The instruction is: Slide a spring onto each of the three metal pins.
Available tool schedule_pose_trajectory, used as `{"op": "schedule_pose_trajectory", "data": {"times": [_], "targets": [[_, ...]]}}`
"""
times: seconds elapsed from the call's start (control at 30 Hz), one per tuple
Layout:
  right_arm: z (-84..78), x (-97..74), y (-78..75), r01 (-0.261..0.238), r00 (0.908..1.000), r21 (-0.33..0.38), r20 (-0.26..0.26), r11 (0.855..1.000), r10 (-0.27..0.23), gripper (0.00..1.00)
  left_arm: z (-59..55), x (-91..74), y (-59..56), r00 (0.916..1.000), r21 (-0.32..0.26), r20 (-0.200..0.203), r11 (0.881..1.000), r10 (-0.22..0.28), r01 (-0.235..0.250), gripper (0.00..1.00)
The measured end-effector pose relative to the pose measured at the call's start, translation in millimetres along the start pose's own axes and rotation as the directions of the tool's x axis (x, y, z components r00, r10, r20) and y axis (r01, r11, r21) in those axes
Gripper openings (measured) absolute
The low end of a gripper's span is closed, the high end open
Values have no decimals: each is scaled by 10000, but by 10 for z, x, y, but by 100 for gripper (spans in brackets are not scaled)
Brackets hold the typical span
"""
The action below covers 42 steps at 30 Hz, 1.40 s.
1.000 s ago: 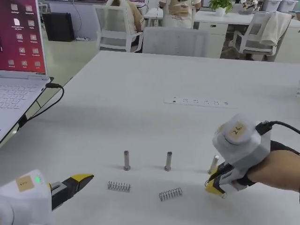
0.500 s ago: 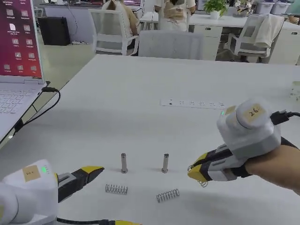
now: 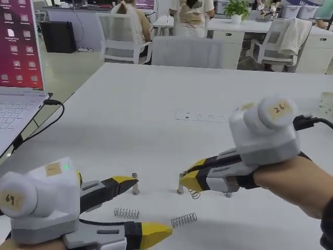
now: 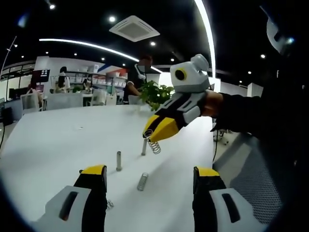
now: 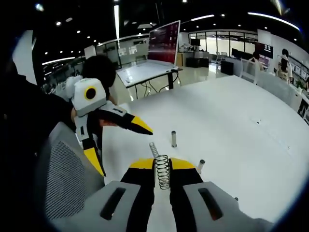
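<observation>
My right gripper [image 3: 188, 180] [image 5: 162, 166] is shut on a small steel spring [image 3: 194, 194] [image 5: 162, 172], held crosswise and hanging just above the table beside the middle pin [image 3: 180, 185] [image 4: 144, 146]. The left pin [image 3: 135, 183] [image 4: 118, 160] stands upright and bare. The right pin [image 3: 227, 195] is mostly hidden under the right gripper. Two loose springs lie in front of the pins, one on the left [image 3: 126, 213] and one on the right [image 3: 183, 219] [image 4: 143, 181]. My left gripper [image 3: 145, 205] [image 4: 150, 171] hovers open over the left loose spring, holding nothing.
A laptop [image 3: 15, 78] with a black cable [image 3: 47, 117] sits at the left table edge. A white power strip [image 3: 200, 115] lies farther back. Chairs, desks and people stand beyond the table's far edge.
My right gripper has carried its spring left from the right pin to the middle pin. My left gripper has come forward and right, over the loose springs. The head camera has also shifted.
</observation>
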State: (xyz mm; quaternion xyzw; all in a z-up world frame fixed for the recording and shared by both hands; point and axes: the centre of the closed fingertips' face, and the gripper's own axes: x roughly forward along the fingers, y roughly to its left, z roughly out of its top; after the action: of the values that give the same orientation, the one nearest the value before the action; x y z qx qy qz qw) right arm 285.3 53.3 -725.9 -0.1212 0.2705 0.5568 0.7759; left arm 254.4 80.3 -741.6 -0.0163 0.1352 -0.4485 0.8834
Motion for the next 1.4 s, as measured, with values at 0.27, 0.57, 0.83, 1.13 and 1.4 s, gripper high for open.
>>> {"op": "schedule_pose_trajectory", "data": {"times": [0.27, 0.57, 0.83, 1.13, 1.4], "targets": [[-27, 121, 62, -275, 9993, 398, 251, 9988, 265, 8, -43, 105, -25, 9967, -457, 404, 9963, -710, 728, 46], [-9, 162, 163, -815, 9946, 1003, 717, 9916, 745, 8, -147, 249, -58, 9911, -1038, 289, 9857, -1300, 1324, 41], [21, 188, 208, -1125, 9889, 1503, 1138, 9822, 958, 8, -92, 306, -82, 9864, -1225, 639, 9797, -1516, 1585, 28], [118, 214, 309, -1672, 9758, 1906, 1721, 9673, 1347, 8, -110, 328, -119, 9842, -1150, 585, 9781, -1674, 1732, 17], [93, 233, 358, -1791, 9747, 1880, 1670, 9657, 1483, 8, -93, 327, -137, 9833, -969, 599, 9794, -1719, 1771, 5]]}}
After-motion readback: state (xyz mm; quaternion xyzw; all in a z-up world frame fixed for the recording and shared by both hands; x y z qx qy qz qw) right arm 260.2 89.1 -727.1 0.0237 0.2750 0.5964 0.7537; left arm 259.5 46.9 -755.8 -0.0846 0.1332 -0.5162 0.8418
